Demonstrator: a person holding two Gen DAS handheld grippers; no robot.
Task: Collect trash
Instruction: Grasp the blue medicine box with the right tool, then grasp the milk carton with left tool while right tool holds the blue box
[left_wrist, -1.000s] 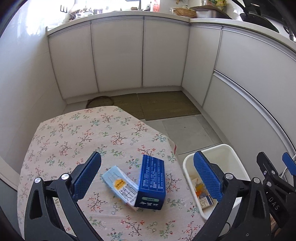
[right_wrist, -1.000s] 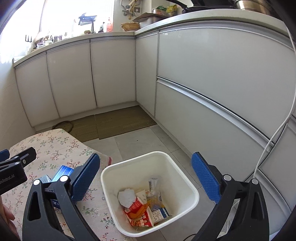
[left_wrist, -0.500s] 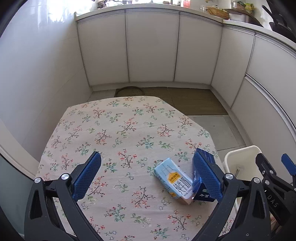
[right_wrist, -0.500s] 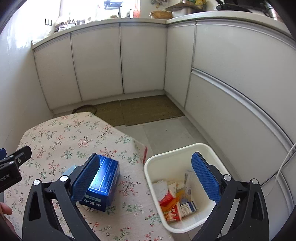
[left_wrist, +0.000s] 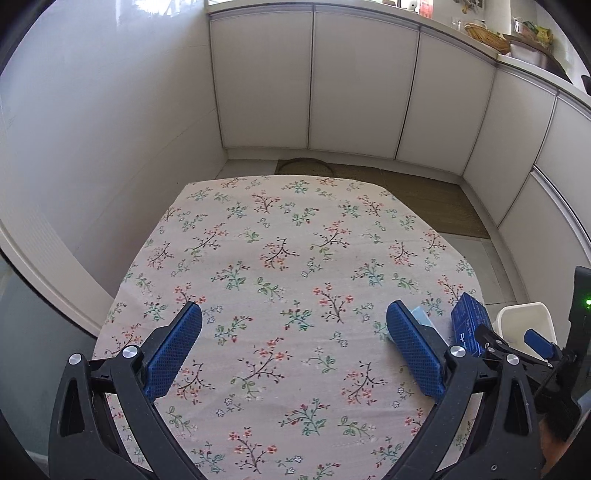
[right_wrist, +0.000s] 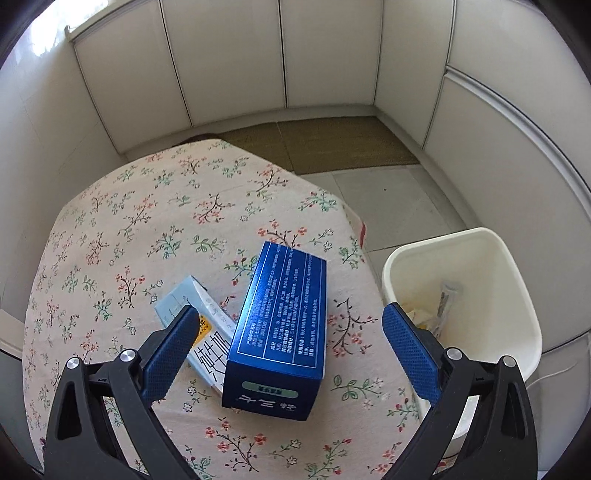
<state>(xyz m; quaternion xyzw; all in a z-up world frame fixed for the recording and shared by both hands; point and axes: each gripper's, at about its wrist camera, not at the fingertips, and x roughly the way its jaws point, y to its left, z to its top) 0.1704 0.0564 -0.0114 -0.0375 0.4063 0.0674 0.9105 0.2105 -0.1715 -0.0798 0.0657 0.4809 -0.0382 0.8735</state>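
A dark blue box (right_wrist: 280, 325) lies on the flowered tablecloth (right_wrist: 155, 229), partly on top of a pale blue and white box (right_wrist: 199, 317). My right gripper (right_wrist: 291, 350) is open and empty, hovering over the blue box. A white bin (right_wrist: 480, 258) with trash inside stands on the floor right of the table. My left gripper (left_wrist: 295, 350) is open and empty above bare cloth (left_wrist: 280, 240). In the left wrist view the blue box (left_wrist: 467, 325), the pale box (left_wrist: 423, 319) and the bin (left_wrist: 524, 317) sit at the right.
White cabinets (right_wrist: 258, 55) wrap around the back and right. A brown mat (right_wrist: 332, 144) lies on the tiled floor beyond the table. A white wall (left_wrist: 92, 147) stands left of the table.
My right gripper has swung left from above the bin to above the blue box. My left gripper has swung left, away from the boxes, over bare cloth.
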